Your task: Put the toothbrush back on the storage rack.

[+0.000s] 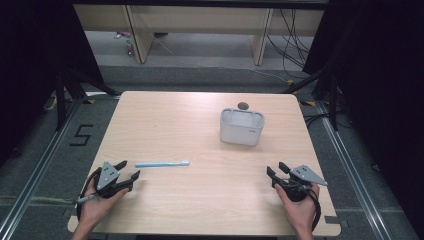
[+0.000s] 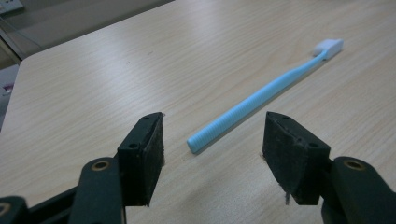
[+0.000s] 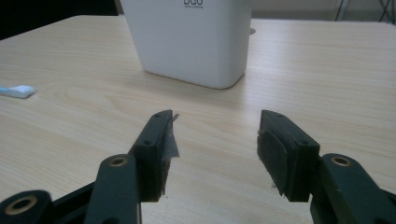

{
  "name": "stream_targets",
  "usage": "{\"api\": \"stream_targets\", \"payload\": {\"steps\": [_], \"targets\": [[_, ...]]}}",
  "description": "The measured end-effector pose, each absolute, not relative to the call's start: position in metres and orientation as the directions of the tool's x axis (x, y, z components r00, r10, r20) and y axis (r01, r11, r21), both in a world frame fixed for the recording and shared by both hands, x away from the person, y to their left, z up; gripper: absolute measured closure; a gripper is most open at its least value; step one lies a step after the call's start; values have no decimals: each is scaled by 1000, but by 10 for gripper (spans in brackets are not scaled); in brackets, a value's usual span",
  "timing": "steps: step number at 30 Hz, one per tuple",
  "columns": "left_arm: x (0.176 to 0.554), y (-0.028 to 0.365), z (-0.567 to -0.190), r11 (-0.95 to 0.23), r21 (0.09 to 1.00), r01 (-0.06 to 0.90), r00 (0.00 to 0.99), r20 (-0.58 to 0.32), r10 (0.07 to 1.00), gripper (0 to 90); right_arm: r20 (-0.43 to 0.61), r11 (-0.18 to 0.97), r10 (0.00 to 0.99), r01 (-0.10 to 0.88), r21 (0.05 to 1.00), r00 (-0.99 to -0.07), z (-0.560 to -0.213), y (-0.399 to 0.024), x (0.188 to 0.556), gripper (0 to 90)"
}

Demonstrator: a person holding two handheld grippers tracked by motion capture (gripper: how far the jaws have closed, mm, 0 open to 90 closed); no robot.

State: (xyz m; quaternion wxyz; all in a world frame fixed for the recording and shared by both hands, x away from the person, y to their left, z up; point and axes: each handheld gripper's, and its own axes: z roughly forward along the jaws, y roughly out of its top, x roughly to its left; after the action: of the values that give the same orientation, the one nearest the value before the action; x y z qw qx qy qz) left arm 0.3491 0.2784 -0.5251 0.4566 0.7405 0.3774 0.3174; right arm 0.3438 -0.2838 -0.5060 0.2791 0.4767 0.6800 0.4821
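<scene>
A light wooden desk point(image 1: 200, 130) is seen from above, with a person's two hands entering from the near edge, each holding a black two-fingered gripper.

A pale blue toothbrush point(image 1: 162, 164) is laid flat on the desk, left of centre, with its white head pointed right. It is placed just beyond the left gripper point(image 1: 127, 170), a little to the far right of the fingers, and is not touched by them. In the left gripper view, the ribbed handle end of the toothbrush point(image 2: 261, 95) is seen lying ahead of the gap between the two fingers point(image 2: 142, 158), close to them but apart (the handle runs away to the upper right).

The left gripper's fingers are spread wide and nothing is held between them.

The right gripper point(image 1: 277, 171) is held at the near right of the desk, well apart from the toothbrush. Its fingers point(image 3: 156, 149) are likewise spread wide, with only bare desk seen between them.

A white rectangular holder point(image 1: 242, 126) is stood upright right of centre toward the far side, directly ahead of the right gripper point(image 3: 212, 142) in its own view, where the toothbrush head point(image 3: 18, 91) is seen at the left edge.
</scene>
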Motion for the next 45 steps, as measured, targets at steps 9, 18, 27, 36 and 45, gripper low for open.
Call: {"api": "stream_targets", "payload": {"steps": [9, 18, 27, 36, 45], "targets": [[346, 283, -525, -249, 930, 269, 503, 85, 860, 401, 97, 28, 932, 337, 941, -348, -514, -280, 337, 432], [346, 280, -524, -262, 926, 272, 506, 94, 857, 410, 91, 45, 923, 340, 939, -373, -514, -279, 337, 416], [346, 273, -516, -256, 933, 252, 532, 87, 843, 415, 46, 87, 931, 343, 935, -362, -512, -279, 337, 416], [345, 262, -500, -288, 931, 222, 577, 112, 809, 424, 79, 56, 929, 348, 936, -361, -514, -277, 337, 416], [353, 249, -486, -348, 915, 203, 625, 153, 766, 450, 65, 74, 925, 343, 937, -376, -514, -276, 338, 425]]}}
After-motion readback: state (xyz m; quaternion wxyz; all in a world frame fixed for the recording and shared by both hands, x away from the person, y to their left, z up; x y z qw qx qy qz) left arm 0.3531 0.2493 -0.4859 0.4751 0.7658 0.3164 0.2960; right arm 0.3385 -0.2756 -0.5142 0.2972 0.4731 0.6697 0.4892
